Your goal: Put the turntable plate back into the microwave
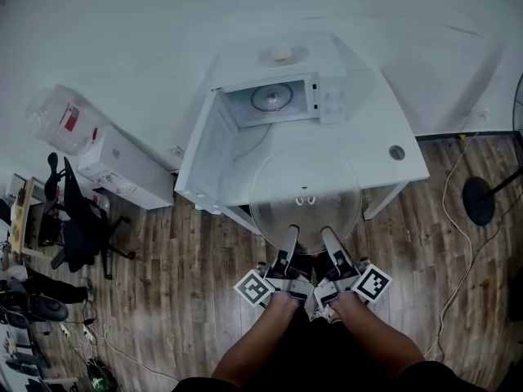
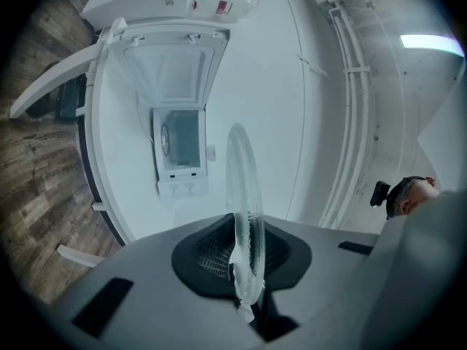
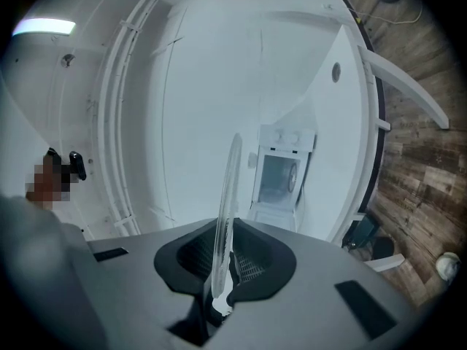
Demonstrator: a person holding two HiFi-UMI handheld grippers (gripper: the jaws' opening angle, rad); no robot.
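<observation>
Holding the turntable plate (image 1: 304, 188) by its near rim, the left gripper (image 1: 290, 235) and right gripper (image 1: 331, 237) sit side by side, each with its jaws pinched nearly together on the glass edge. The plate hangs flat over the near edge of the table (image 1: 392, 129). Straight ahead on the far side is the microwave (image 1: 274, 98), its door (image 1: 208, 149) swung left. Both forearms reach forward, tips tilted slightly up.

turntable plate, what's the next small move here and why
Probably carry the turntable plate forward, level, toward the open microwave. The left gripper and right gripper are both shut on its near rim, and it hangs over the table's front edge, short of the cavity.
</observation>
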